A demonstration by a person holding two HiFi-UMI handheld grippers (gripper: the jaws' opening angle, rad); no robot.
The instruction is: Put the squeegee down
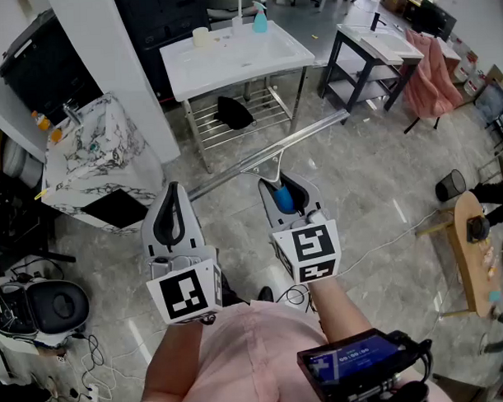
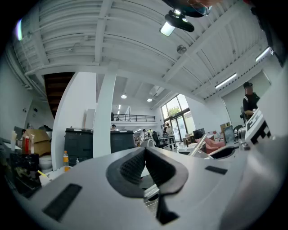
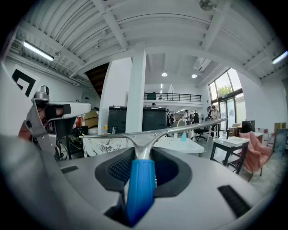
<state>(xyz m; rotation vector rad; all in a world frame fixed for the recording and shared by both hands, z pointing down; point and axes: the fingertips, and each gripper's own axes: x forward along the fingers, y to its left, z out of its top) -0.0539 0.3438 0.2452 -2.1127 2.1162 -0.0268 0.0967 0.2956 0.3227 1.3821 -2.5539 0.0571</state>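
Note:
The squeegee (image 1: 270, 157) has a blue handle and a long metal blade. It hangs in the air above the grey floor, in front of the white sink table (image 1: 190, 69). My right gripper (image 1: 281, 188) is shut on the blue handle (image 3: 141, 184), and the blade (image 3: 189, 128) lies crosswise just past the jaw tips. My left gripper (image 1: 173, 209) hovers to the left of the right one, level, apart from the squeegee. In the left gripper view the left gripper (image 2: 145, 150) has its dark pads meeting at the tip with nothing between them.
A marble-patterned sink unit (image 1: 101, 152) stands at the left. A black-framed desk (image 1: 370, 48) with a pink cloth over a chair (image 1: 433, 82) is at the back right. At the right are a wooden stool (image 1: 471, 246) and a black waste basket (image 1: 451, 183). Cables lie on the floor (image 1: 377, 249).

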